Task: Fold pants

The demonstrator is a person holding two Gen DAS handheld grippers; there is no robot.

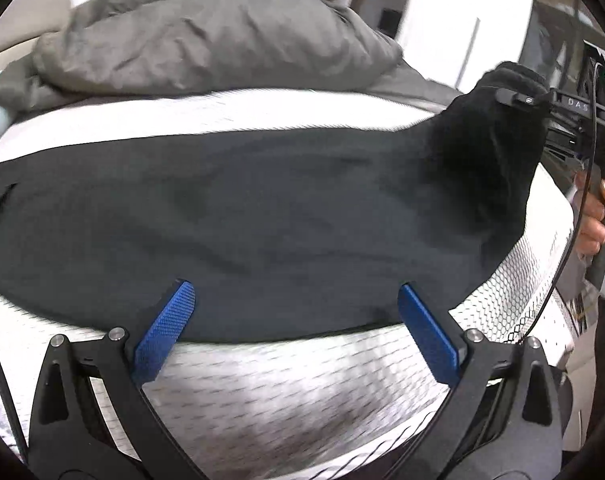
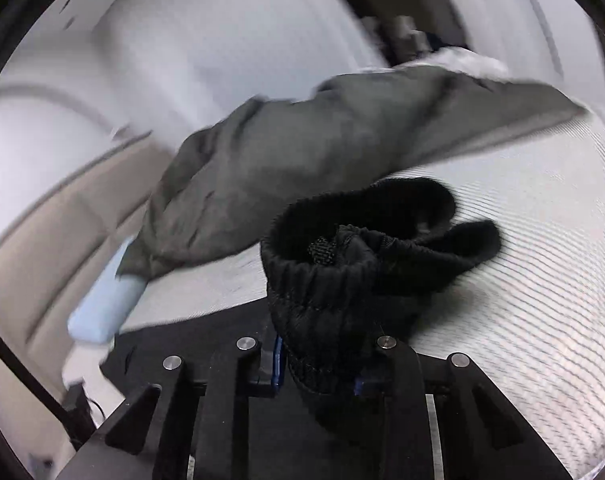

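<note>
While the right gripper [image 2: 318, 372] pinches the ribbed cuff [image 2: 322, 280] of the black pants [image 1: 242, 216], the left gripper [image 1: 296, 328] hangs spread wide over their near edge.

Seen from the right wrist, the narrow jaws clamp the bunched elastic cuff, which rises in a dark roll just beyond the blue pads [image 2: 277, 360]. From the left wrist, the blue fingers [image 1: 166, 332] stand well apart, holding nothing, their tips over the hem of the pants, which lie flat across a white mesh-textured mattress [image 1: 286, 392]. At the right, the pant leg lifts off the mattress to the other gripper [image 1: 518, 98], held by a bare hand [image 1: 594, 216]. Farther back, a crumpled grey garment [image 1: 206, 36] sits on the mattress, and a pale blue pillow [image 2: 106, 304] lies at its left end.
</note>
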